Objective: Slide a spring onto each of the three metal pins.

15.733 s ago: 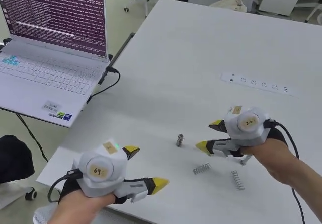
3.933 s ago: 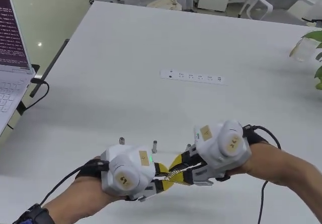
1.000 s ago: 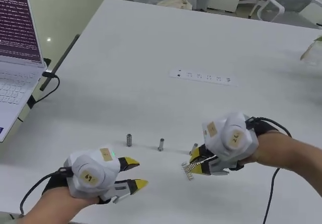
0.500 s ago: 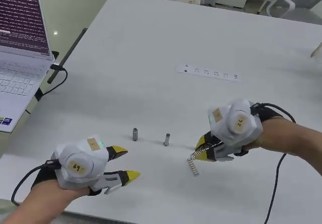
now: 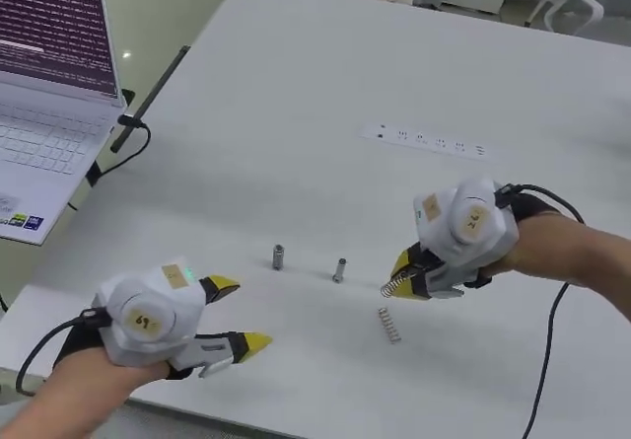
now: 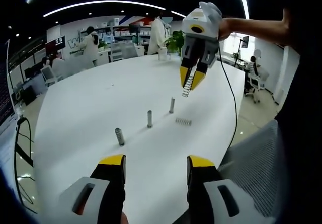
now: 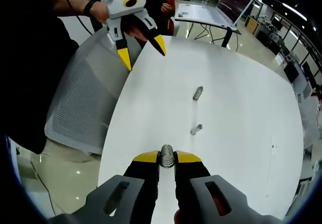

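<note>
Three pins [image 6: 149, 119] stand in a row on the white table [image 5: 325, 113]; the left-end one looks sleeved, though it's small. My right gripper [image 5: 403, 278] is clamped on a spring [image 6: 186, 86] in the air near the other end pin. A loose spring [image 5: 389, 324] lies beside them. My left gripper [image 5: 240, 313] hangs spread wide.

The table [image 5: 296, 113] is looked down on from above in the head view. The left gripper view is aimed low across the table at the row of pins [image 6: 149, 119], with the right gripper [image 6: 190, 80] beyond. The right gripper view is pointed back along that row from close above, toward the left gripper [image 7: 143, 55]; the pins are shared by all three views
</note>
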The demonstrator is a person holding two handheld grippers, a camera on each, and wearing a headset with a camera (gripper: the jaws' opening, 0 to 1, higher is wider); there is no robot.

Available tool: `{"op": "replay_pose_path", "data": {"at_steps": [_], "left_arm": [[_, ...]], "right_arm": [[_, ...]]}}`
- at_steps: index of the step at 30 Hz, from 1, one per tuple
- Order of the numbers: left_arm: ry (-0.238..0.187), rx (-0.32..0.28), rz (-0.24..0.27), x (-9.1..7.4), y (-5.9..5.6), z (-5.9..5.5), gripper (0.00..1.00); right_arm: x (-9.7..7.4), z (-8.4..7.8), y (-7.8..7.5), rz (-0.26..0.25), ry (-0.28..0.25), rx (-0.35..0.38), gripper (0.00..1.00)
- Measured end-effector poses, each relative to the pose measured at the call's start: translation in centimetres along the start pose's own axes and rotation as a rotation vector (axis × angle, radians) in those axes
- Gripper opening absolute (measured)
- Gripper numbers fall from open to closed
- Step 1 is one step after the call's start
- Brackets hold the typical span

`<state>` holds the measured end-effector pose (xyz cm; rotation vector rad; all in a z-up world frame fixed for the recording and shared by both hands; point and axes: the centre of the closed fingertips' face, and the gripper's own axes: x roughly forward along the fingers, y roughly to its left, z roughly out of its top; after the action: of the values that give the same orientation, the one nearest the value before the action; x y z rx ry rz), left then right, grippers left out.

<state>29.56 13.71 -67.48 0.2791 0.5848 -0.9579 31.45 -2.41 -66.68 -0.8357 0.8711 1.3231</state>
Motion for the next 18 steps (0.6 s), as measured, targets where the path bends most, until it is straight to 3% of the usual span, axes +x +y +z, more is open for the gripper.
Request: {"op": "replay_pose_path", "data": {"at_steps": [18], "left_arm": [[-0.026, -0.071, 0.068, -2.3, 2.5, -1.0, 0.56]], "right_arm": [[1.0, 0.9, -3.0, -0.005, 0.033, -0.009, 0.08]]}}
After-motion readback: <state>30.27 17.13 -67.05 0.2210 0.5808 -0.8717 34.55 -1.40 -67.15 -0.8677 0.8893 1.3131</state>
